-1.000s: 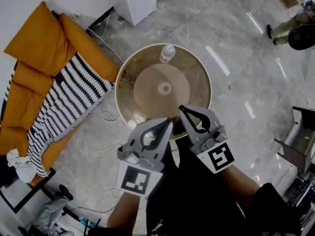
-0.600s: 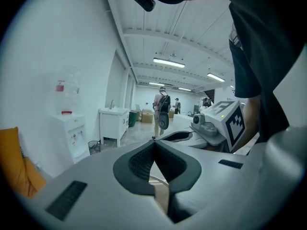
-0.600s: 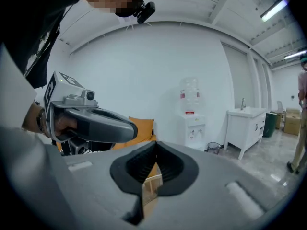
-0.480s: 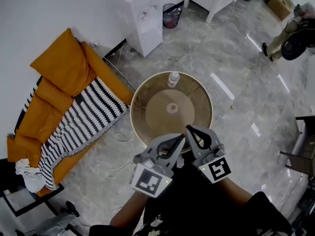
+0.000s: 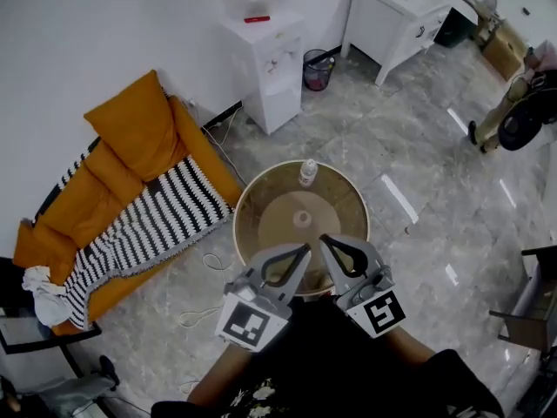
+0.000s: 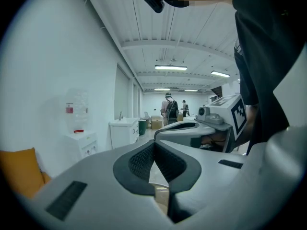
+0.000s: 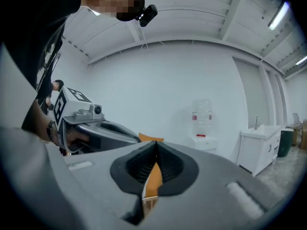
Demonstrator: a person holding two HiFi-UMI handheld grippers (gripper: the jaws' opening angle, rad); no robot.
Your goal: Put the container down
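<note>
Risk here is small but real. The container (image 5: 308,171), a small pale bottle, stands upright close to the far rim of the round tabletop (image 5: 258,200), at the upper middle of the frame. I judge that a careless reach or a bump to the tabletop could tip it or send it over the edge onto the stone floor (image 5: 409,146). Nothing is carried, so nothing can be dropped.

The left tool (image 5: 302,250) has its 2 jaws pressed together with nothing between them, and its own view shows only the room beyond the tips. The right tool (image 5: 323,239) is likewise closed on nothing. Both sit side by side at the lower middle of the head view, over the near rim of the tabletop, with their tips nearly meeting.

The container lies above them in the frame, across the whole tabletop and well apart from either tool, touching neither. By the look of it the container is already set down, so the task seems finished or not in hand at this moment.
</note>
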